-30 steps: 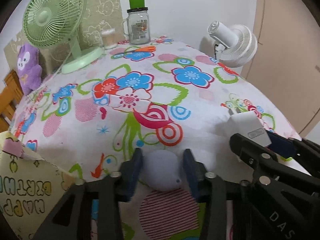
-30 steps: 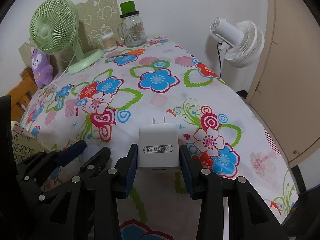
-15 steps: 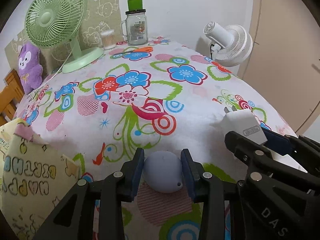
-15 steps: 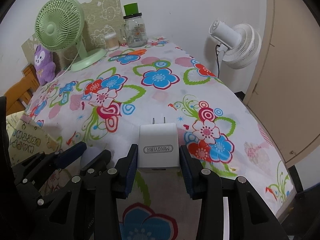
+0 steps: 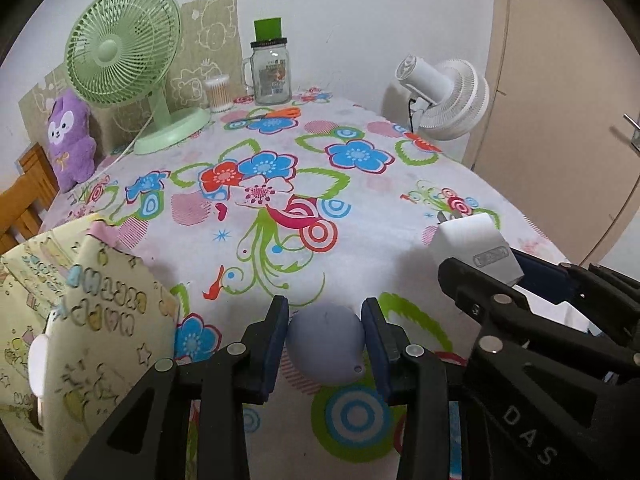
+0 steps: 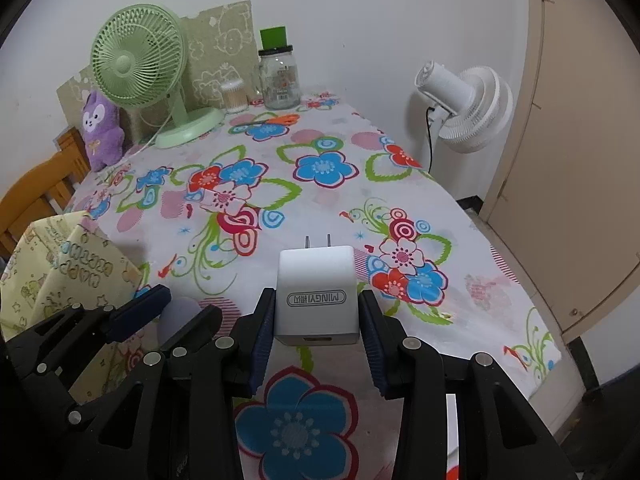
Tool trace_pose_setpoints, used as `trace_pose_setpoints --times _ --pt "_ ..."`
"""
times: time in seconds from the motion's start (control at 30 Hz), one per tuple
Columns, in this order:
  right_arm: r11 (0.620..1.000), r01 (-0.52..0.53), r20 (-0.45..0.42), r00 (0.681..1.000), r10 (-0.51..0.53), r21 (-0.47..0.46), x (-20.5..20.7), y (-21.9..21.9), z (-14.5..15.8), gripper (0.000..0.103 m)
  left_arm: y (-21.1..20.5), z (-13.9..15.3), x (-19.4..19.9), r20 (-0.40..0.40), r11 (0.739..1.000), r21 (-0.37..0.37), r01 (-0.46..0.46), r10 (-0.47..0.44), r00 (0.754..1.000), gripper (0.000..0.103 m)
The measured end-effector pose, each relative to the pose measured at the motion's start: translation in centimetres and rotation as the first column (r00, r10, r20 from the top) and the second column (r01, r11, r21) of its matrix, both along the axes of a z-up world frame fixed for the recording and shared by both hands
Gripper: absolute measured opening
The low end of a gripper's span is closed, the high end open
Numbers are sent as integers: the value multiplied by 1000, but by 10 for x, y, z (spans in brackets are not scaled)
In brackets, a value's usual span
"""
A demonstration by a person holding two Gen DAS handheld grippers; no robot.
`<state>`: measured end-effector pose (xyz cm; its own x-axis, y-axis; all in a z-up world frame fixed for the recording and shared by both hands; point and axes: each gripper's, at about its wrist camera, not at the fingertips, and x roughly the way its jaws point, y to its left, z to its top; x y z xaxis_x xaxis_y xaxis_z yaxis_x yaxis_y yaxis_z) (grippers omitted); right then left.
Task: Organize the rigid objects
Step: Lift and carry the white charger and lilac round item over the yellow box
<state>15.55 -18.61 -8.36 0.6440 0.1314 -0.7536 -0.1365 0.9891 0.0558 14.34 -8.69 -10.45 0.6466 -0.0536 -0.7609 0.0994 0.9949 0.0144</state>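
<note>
Left tool (image 5: pixel 325 346) clamped on lilac ball (image 5: pixel 325 350), right tool (image 6: pixel 316 328) on white charger (image 6: pixel 316 298), both above tablecloth (image 6: pixel 320 200).

White charger (image 6: pixel 316 296), lavender ball (image 5: pixel 325 350), bright floral tablecloth (image 5: pixel 360 208), green fan (image 5: pixel 120 44).

A yellow patterned paper box (image 5: pixel 80 320) sits left of the tongs; the pale-green desk fan (image 5: pixel 124 52) and clear glass jar (image 5: pixel 272 76) stand far ahead.

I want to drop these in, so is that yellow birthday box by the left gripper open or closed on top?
Open, it seems: the yellow box has a flap standing up along its top edge. Its inside is hidden.
</note>
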Motion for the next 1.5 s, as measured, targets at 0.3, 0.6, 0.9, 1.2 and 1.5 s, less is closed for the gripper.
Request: trace_pose_setpoints --times 0.3,0.6,0.9,1.2,1.5 --pt "1000 -6 34 999 6 -6 -21 6 19 44 1 17 -21 27 1000 4 2 -2 1000 38" --pt "1000 -13 63 998 14 -13 -37 14 39 44 6 39 -43 61 1000 9 8 -9 998 38" --pt "999 -38 95 995 39 -19 -50 23 58 44 11 59 -59 88 1000 5 16 -17 996 38" --pt "997 -66 124 990 69 -26 -61 37 76 44 20 76 -72 111 1000 12 16 -18 994 38" --pt "995 -94 149 984 99 -44 -67 56 89 44 32 89 -82 135 999 37 4 -9 991 38"
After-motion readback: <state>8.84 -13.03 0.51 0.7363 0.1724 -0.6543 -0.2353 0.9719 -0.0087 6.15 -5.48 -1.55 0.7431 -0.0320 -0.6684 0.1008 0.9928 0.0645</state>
